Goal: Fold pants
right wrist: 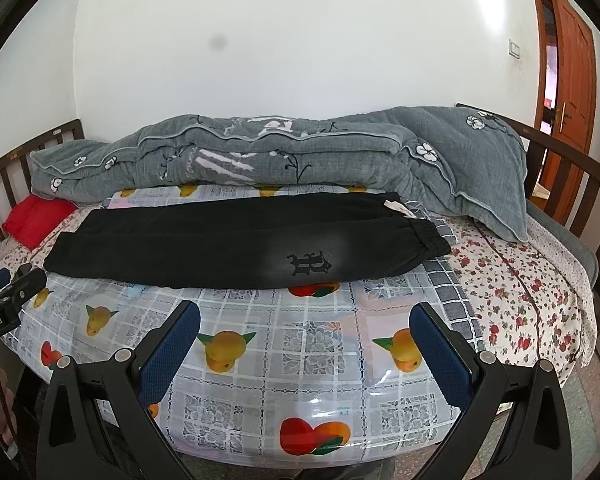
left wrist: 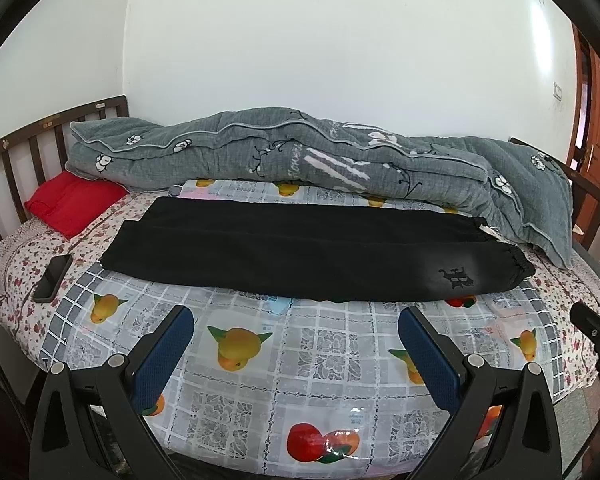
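Black pants (left wrist: 300, 248) lie flat across the bed, legs side by side, waistband with a dark emblem at the right, leg ends at the left. They also show in the right wrist view (right wrist: 236, 244). My left gripper (left wrist: 296, 320) is open and empty, hovering over the fruit-print cloth in front of the pants. My right gripper (right wrist: 304, 316) is open and empty, also short of the pants, near the waistband side. Each gripper shows at the edge of the other's view.
A fruit-print plastic cloth (left wrist: 300, 380) covers the bed's front. A grey quilt (left wrist: 300, 152) lies bunched behind the pants. A red pillow (left wrist: 72, 204) and a black phone (left wrist: 52, 278) lie at the left. Wooden rails (right wrist: 572, 184) bound the bed; a door (right wrist: 568, 60) stands right.
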